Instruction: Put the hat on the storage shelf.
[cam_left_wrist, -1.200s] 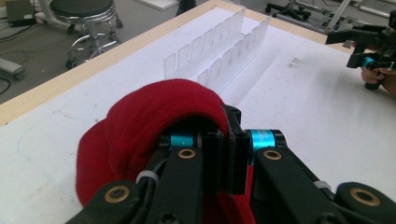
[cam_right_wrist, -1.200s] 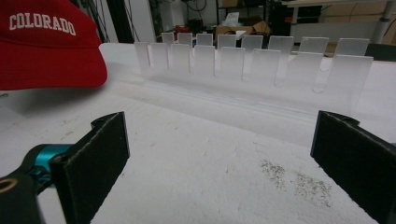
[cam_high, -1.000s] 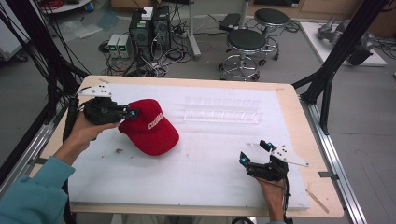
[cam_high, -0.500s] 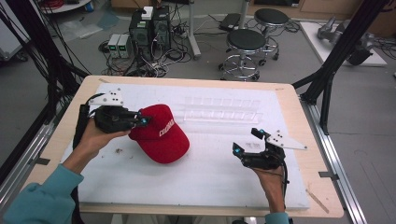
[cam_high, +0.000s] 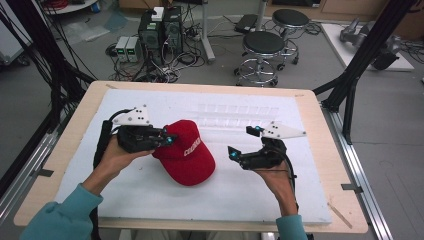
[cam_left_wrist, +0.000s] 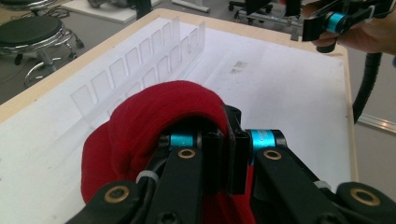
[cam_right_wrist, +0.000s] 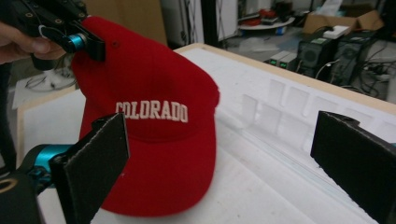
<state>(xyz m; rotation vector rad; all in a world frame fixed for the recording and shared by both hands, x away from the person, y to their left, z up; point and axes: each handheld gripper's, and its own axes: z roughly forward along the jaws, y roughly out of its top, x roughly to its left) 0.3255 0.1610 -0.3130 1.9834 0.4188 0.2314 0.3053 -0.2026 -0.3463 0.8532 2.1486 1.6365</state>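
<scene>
On the white worktop (cam_high: 125, 195): left gripper (cam_high: 167, 140) clamping the red cap (cam_high: 187, 160) by its back edge, tilting it up; right gripper (cam_high: 240, 144), jaws apart, nearing the brim.

A white sheet (cam_high: 150, 200) covers the wooden table (cam_high: 65, 150). A clear plastic rack (cam_high: 235, 112) lies on it toward the far edge, its slots hard to make out. Beyond the table stand two black stools (cam_high: 265, 45), computer towers (cam_high: 160, 30) and tangled cables (cam_high: 165, 70) on the grey floor (cam_high: 390, 140).
</scene>
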